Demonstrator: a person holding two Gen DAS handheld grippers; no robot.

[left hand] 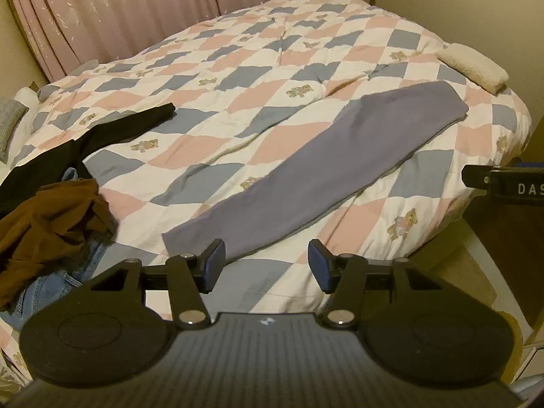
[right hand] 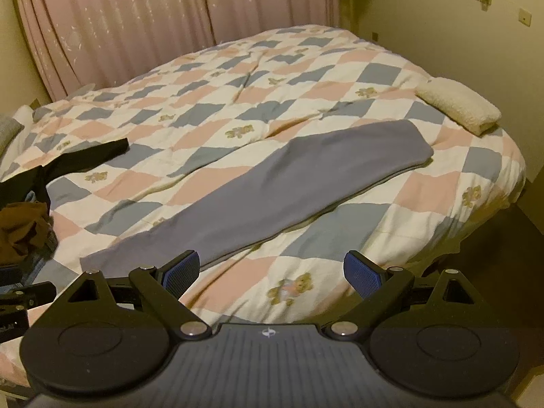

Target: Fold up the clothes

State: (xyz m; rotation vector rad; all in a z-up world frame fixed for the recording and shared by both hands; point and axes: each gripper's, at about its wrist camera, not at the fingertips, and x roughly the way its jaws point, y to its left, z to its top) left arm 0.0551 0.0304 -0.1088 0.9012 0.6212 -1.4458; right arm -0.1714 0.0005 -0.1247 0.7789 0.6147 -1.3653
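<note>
Left gripper [left hand: 266, 265] nearest the lens, fingers spread wide with nothing between the blue pads, hovering over the near edge of the bed [left hand: 452, 217]. Right gripper [right hand: 271, 273] likewise held above the near edge, fingers wide apart and empty; its tip shows at the right border of the left wrist view. Just beyond the left gripper's fingers lies the narrow end of a grey-blue garment [left hand: 316, 170], folded into a long flat strip, possibly trousers. It runs diagonally from the near edge away toward the far right, widening to a rounded end. In the right wrist view the same strip [right hand: 258, 204] starts just beside the left-hand pad and slants up and to the right. Bed covered by a checked quilt [right hand: 210, 129] in pink, blue and cream with small teddy-bear prints, somewhat wrinkled. At the near left, a loose pile: brown garment [left hand: 51, 221] crumpled on top of blue denim jeans [left hand: 64, 282], with a black garment [left hand: 102, 132] behind, one sleeve stretched out flat toward the bed's middle. Well apart from these, at the far right edge, a folded cream towel [left hand: 472, 68]. Beyond the bed, pink curtains [right hand: 136, 23] and a pale wall [right hand: 442, 27].
</note>
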